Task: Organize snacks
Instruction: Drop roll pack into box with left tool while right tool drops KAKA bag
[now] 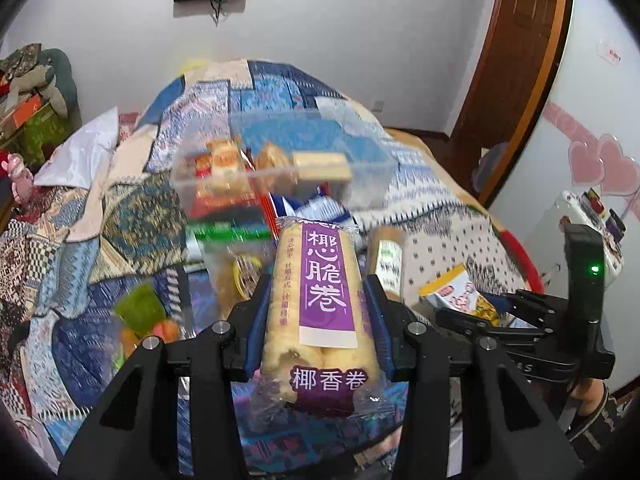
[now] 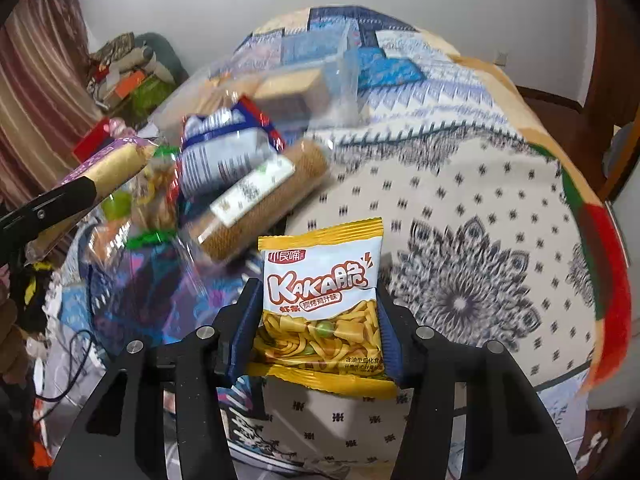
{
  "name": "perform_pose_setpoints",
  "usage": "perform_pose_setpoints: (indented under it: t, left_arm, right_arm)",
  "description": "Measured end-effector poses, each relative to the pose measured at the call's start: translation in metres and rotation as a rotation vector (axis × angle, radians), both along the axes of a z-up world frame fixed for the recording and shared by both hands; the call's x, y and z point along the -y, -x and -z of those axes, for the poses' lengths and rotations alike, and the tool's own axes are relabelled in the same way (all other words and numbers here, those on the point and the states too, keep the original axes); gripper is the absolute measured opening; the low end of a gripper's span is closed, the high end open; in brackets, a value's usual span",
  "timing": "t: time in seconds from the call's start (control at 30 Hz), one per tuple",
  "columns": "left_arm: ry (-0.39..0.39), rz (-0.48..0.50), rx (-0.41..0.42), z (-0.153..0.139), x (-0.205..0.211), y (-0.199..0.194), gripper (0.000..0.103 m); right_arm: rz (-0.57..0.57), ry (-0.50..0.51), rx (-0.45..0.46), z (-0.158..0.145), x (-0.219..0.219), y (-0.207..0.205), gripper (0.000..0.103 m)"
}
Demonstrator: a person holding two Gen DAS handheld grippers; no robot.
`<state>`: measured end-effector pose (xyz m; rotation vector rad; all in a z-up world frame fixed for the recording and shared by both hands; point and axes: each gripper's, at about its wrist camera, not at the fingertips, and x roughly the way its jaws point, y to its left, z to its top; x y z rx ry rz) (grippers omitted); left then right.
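Left gripper (image 1: 318,312) clenched on a coconut roll pack (image 1: 320,300), blue pads pressing both long sides, pack upright and raised over the snack pile. Right gripper (image 2: 320,332) clenched on a yellow-and-white KAKA chip packet (image 2: 322,300), pinched across its lower half, top edge free.

Ahead on the bed: a clear plastic bin (image 1: 280,168) already holding a few wrapped snacks, standing on the patterned quilt (image 2: 460,208). Between bin and grippers, a loose heap: a blue-and-white bag (image 2: 224,152), a long biscuit roll (image 2: 260,200), green-sealed clear bags (image 1: 232,256).

Risks, as judged from here:

- Crushing. Brittle rolls inside thin film, squeezed from both sides; any tighter and likely to crack. Same for the chip packet, air-filled and soft.
- Slipping. Glossy film on both packs; a quick swing toward the bin may let either slide out, most likely the chip packet, held low.
- Collision. Both grippers near each other and probably aimed at the same bin; the right one already close beside the left in the left wrist view.
- Tipping or shoving the bin. Light container on a soft, uneven quilt; a push on the rim may skid or tilt it.
- Poor fit. Long coconut roll pack dropped crosswise may bridge the rim rather than settle inside.
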<state>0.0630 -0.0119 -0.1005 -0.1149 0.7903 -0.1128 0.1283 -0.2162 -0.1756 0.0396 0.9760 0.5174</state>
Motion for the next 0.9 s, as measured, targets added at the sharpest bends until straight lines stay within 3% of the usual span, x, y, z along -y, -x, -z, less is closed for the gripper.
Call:
perform_pose_setpoints:
  t: [0.5,0.9]
  left_arm:
    - [0.006,-0.072,0.107,-0.042,-0.032,-0.059,0.044]
    - [0.021,-0.086,0.105,-0.032,-0.047,-0.131,0.044]
  right_arm:
    - [-0.015,-0.079,0.201,-0.078,-0.031,-0.053,0.049]
    - [-0.037,-0.102,0.239,-0.082,-0.070,-0.120,0.049]
